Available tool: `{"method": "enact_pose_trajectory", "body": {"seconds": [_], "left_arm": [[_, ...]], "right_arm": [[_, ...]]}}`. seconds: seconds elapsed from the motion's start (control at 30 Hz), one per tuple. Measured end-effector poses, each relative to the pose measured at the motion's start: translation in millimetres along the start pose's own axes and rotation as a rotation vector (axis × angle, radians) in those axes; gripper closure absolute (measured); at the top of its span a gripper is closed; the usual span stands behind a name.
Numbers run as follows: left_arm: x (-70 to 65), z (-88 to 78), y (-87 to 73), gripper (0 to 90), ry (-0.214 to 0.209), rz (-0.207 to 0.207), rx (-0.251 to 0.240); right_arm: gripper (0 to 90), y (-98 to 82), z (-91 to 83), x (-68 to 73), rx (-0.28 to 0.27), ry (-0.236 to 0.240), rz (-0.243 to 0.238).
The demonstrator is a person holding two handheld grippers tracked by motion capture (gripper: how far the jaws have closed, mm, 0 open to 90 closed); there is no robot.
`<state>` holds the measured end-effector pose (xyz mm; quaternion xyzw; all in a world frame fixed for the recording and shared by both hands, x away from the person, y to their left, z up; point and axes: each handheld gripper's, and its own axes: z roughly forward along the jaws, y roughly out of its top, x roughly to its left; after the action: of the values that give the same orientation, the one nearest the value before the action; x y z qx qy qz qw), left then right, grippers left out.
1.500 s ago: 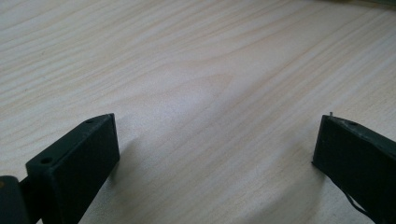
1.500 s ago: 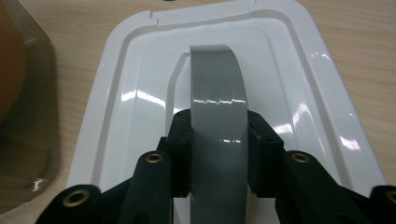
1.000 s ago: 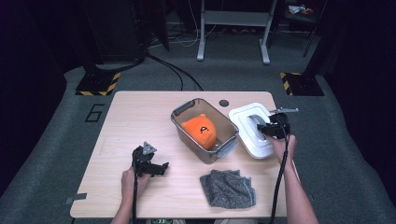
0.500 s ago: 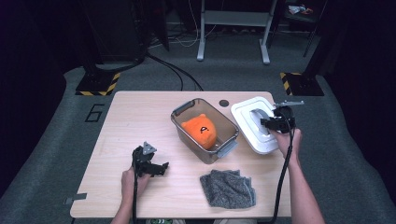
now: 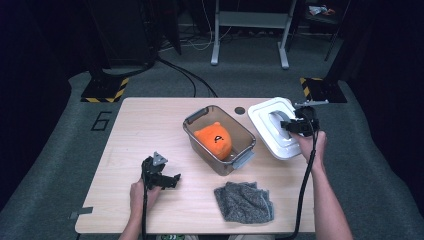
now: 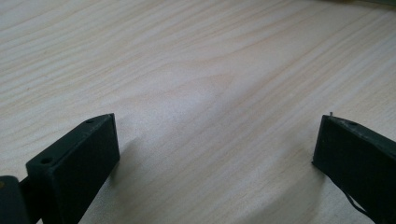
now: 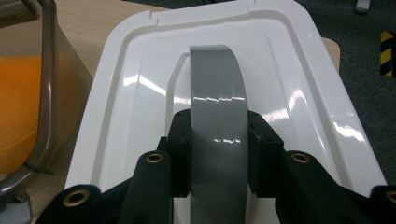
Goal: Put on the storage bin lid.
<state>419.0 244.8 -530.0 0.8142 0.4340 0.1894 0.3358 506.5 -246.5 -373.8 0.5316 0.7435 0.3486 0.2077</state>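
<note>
1. The right gripper [image 5: 289, 125] is pinching the grey handle [image 7: 217, 107] of the white lid [image 5: 276, 127], its two black jaws pressing on the handle's two sides (the right gripper view is showing this from close up).
2. The lid is sitting just to the right of the clear bin [image 5: 220, 139], tilted, with its far end higher than the end by the gripper; whether its near edge is touching the table [image 5: 150, 130] I cannot tell.
3. The bin is standing open near the middle of the table, and an orange plush toy [image 5: 214, 141] is lying inside it.
4. A grey cloth [image 5: 244, 201] is lying crumpled on the table in front of the bin, towards the person's side, apart from it.
5. The left gripper [image 5: 161, 176] is resting low over the bare wood well to the left of the bin and nearer the person, its jaws standing wide apart with nothing between them (the left gripper view is showing just wood grain between the pads).
6. A small dark disc [image 5: 240, 110] is lying on the table just behind the bin, between it and the lid's far corner.
</note>
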Motion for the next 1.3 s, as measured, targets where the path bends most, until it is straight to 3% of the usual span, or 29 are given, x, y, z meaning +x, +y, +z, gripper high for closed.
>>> {"method": "enact_pose_trajectory", "body": {"seconds": [0.5,1.0,1.03,1.3], "left_arm": [[0.0,0.0,0.0,0.0,0.000,0.000,0.000],[-0.2,0.2,-0.1,0.0,0.000,-0.003,-0.002],[0.8,-0.6,0.1,0.0,-0.002,0.012,0.009],[0.3,-0.6,0.0,0.0,-0.005,0.007,0.010]], "right_arm": [[66.7,30.7,-17.3,9.7,-0.031,0.024,-0.025],[66.6,46.5,-12.6,45.3,-0.039,0.118,-0.041],[66.6,47.6,-12.1,47.6,-0.045,0.123,-0.048],[66.6,52.9,-6.3,70.9,-0.041,0.165,-0.082]]}}
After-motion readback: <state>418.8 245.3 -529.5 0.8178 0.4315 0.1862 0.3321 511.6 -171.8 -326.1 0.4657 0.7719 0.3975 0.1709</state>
